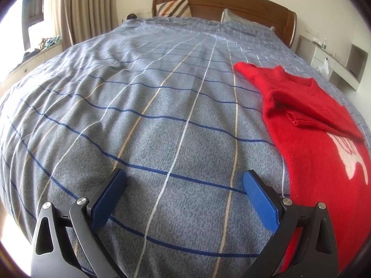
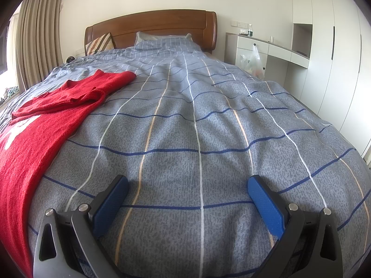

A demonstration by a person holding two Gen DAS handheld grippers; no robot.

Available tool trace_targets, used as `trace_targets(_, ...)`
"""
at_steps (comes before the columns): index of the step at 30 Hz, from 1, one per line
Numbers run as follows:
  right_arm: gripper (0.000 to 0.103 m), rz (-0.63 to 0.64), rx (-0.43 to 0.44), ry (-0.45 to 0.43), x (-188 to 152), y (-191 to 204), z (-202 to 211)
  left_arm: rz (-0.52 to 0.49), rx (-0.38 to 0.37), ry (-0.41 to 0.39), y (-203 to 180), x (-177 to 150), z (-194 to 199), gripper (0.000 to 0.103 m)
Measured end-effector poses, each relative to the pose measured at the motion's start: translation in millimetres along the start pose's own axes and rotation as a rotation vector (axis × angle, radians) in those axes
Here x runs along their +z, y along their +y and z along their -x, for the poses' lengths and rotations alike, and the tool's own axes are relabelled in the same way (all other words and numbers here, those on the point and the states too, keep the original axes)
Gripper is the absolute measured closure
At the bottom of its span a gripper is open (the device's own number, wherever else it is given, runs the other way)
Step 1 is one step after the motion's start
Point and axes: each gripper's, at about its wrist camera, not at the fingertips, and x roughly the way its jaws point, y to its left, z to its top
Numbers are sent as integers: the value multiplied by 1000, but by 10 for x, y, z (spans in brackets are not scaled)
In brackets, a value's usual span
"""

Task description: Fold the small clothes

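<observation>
A red knitted sweater (image 1: 310,143) with a white pattern lies flat on the blue-grey checked bedspread (image 1: 162,106), a sleeve folded across its chest. In the left wrist view it fills the right side, just right of my left gripper (image 1: 184,178), which stands open with only bedspread between its blue pads. In the right wrist view the sweater (image 2: 34,134) lies along the left edge. My right gripper (image 2: 187,183) is open over bare bedspread (image 2: 208,127), to the right of the sweater, nothing between its fingers.
A wooden headboard (image 2: 150,25) with a striped cushion (image 2: 99,42) and a pillow (image 2: 148,37) stands at the far end. White desk with a plastic bag (image 2: 254,61) and wardrobes stand to the right. Curtains (image 1: 76,7) and a window sill hang left.
</observation>
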Motion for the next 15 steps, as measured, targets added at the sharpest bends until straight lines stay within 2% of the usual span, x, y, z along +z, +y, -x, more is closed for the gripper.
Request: trace_targets(15,1,0,0,0,-5,4,-2,-3,2,2,-11,4,-10,1)
